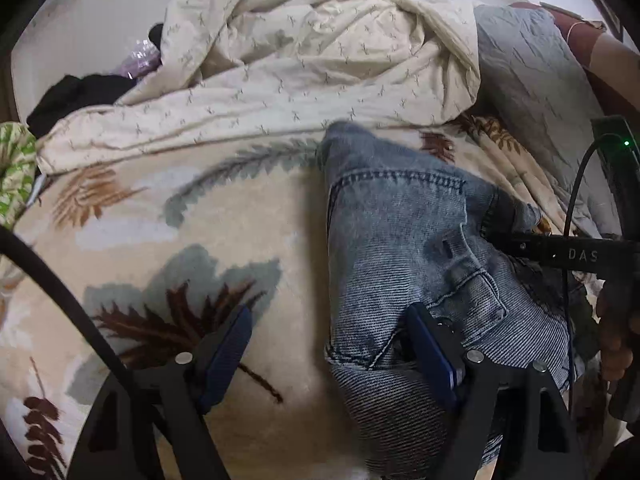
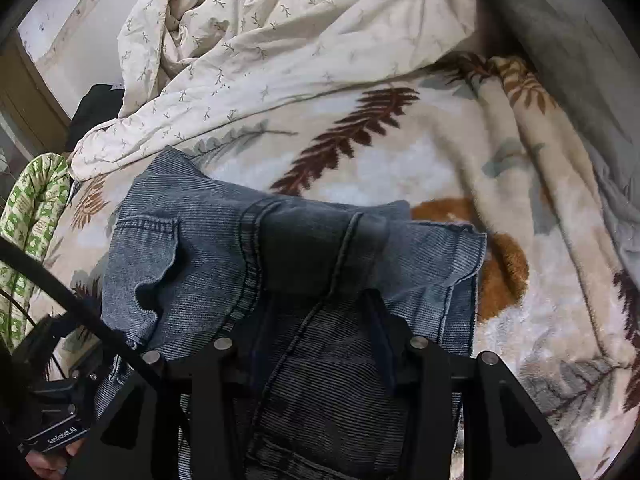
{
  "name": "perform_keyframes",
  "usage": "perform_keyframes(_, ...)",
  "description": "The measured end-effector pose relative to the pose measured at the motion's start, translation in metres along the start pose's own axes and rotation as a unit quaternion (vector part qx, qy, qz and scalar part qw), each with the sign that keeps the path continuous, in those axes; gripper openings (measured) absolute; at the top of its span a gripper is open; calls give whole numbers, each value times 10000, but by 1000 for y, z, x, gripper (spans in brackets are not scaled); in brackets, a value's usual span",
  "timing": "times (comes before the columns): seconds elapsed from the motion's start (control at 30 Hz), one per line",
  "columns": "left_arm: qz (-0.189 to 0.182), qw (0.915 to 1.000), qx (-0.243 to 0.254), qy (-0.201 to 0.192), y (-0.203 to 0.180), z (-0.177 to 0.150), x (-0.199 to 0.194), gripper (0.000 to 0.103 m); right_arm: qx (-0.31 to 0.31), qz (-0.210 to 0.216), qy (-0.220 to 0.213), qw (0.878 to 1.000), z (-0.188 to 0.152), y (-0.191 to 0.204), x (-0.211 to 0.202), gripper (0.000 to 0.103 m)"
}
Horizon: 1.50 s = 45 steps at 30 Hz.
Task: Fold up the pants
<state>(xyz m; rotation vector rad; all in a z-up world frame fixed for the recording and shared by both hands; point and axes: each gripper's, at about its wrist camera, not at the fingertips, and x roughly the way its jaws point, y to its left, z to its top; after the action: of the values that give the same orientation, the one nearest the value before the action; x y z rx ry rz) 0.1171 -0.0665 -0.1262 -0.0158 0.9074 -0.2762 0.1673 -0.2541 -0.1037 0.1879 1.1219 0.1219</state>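
left wrist view, left tongs [image 1: 332, 344] apart at jeans [image 1: 400, 240] edge, right tongs [image 2: 316, 320] seemingly clamping denim, blanket [image 1: 160, 220] open leftward

Leaf-print blanket [image 1: 168, 240] w/ jeans [image 1: 400, 220], cream duvet [image 1: 300, 60] on top.

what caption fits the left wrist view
Left claw open over folded jeans on a leaf-print blanket.

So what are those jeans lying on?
The jeans lie on a cream leaf-print blanket. It shows all around them, but the part beneath the denim is covered, so anything else there cannot be seen.
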Motion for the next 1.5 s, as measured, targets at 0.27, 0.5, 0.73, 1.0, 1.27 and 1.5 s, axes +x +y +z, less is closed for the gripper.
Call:
perform_keyframes(0.27,-218,9995,-172,-121,6,6,-25,81,-135,-77,-324,9994,-10,6,-20,46)
perform_keyframes(0.5,-256,9994,5,-224,9,-5,-59,81,-355,208,-652,9970,-42,25,-78,46)
perform_keyframes(0.73,4,9974,690,-222,-19,-21,-59,81,-493,86,-377,9980,-73,45,-74,46)
perform_keyframes(1.0,65,9970,766,-36,-16,-36,-39,85,-406,-176,-73,9990,-87,50,-53,49)
perform_keyframes(1.27,-47,9986,531,44,-7,-32,-34,90,-434,-216,-123,9987,-89,51,-51,50)
perform_keyframes(1.5,-113,9990,264,-348,0,-23,-77,87,-351,-99,-444,9983,-91,45,-73,56)
